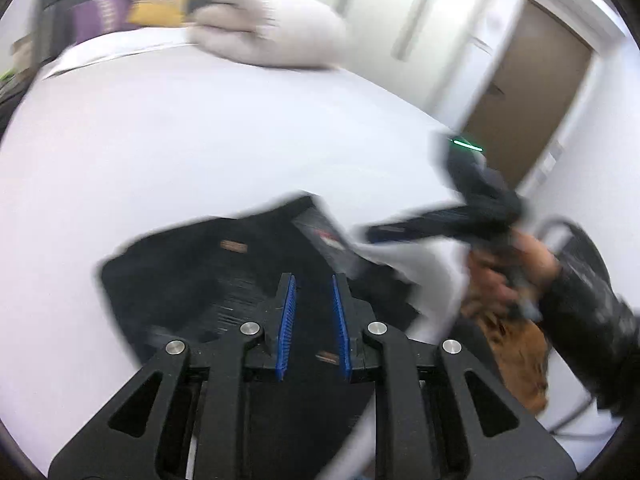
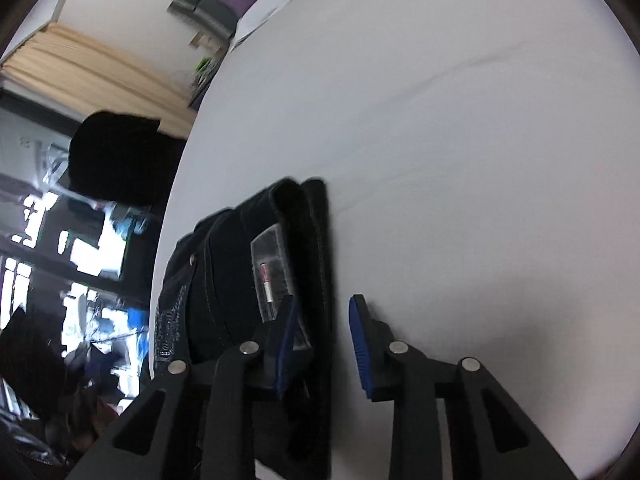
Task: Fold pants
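Observation:
Black pants (image 1: pixel 192 272) lie folded into a compact stack on the white bed sheet (image 1: pixel 200 140), with a clear plastic label (image 1: pixel 328 240) on top. My left gripper (image 1: pixel 313 282) hovers over the stack; its blue pads stand apart with nothing pinched between them. In the blurred left wrist view, my right gripper (image 1: pixel 376 234) comes in from the right, held by a hand (image 1: pixel 504 276). The right wrist view shows the pants (image 2: pixel 224 280) with the label (image 2: pixel 272 276). There my right gripper (image 2: pixel 324 302) is open, straddling the stack's right edge without pressing it.
A white pillow (image 1: pixel 272 28) and a yellow and purple cushion (image 1: pixel 160 2) lie at the head of the bed. A brown door (image 1: pixel 532 92) is to the right. A beige curtain (image 2: pixel 80 68) and cluttered shelves (image 2: pixel 80 260) stand beyond the bed's left edge.

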Tool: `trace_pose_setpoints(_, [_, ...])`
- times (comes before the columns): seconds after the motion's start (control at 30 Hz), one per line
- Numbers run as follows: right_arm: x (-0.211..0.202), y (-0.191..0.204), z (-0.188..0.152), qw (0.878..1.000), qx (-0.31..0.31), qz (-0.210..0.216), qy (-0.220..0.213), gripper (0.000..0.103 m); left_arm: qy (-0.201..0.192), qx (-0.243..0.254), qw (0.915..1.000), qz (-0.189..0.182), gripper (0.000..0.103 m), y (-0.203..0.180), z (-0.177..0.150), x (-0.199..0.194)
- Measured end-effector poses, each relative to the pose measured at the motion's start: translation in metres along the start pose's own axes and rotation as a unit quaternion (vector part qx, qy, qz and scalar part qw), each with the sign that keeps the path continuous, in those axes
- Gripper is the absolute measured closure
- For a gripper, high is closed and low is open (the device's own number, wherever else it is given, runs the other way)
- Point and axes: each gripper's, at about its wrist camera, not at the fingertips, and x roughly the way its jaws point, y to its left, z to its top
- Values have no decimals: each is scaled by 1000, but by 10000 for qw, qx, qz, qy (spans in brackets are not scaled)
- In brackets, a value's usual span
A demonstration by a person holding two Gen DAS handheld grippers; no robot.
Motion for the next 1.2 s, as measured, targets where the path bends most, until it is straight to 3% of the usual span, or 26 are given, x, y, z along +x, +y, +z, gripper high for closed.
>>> trace_pose_setpoints(0.07, [-10,23,-3,9988,-153,432,-189,72,50,-468,9989,7,86,28,8,10])
trace_pose_setpoints(0.13, [-3,45,-8,9975,-373,600,-85,72,135,-660,9977,-62,86,45,18,27])
trace_pose_setpoints(0.2, [14,54,-15,9969,-400,663,143,72,294,-737,9968,72,86,54,14,44])
trace_pose_setpoints(0.27, [34,50,-28,9974,-278,536,403,72,549,-890,9945,-70,86,60,3,58])
trace_pose_setpoints(0.33, [51,42,-46,9973,-162,373,613,76,650,-807,9946,-41,86,56,-16,62])
trace_pose_setpoints(0.4, [55,36,-57,9979,-212,211,573,103,628,-681,9957,56,86,51,-34,58])
trace_pose_setpoints(0.5, [48,26,-65,9988,32,371,329,103,518,-192,9984,142,86,37,-56,53])
trace_pose_setpoints(0.67, [41,34,-73,9995,-176,224,157,103,362,717,9958,444,86,9,-84,27])
trace_pose_setpoints(0.83, [23,41,-92,9990,-188,412,-53,94,284,845,9948,495,86,0,-89,21])
trace_pose_setpoints(0.93, [26,25,-100,9982,68,584,-117,95,277,798,9952,496,85,-5,-93,36])
trace_pose_setpoints(0.97, [26,21,-102,9977,97,639,-187,99,253,718,9961,447,85,-2,-94,34])
trace_pose_setpoints(1.07, [19,16,-107,9973,155,677,-251,100,224,483,9983,237,85,6,-93,23])
trace_pose_setpoints(1.13, [12,24,-104,9976,62,634,-259,91,251,323,9990,164,85,11,-85,11])
trace_pose_setpoints(1.2, [-4,34,-102,9967,-51,714,-373,58,53,-32,9998,185,83,21,-74,-4])
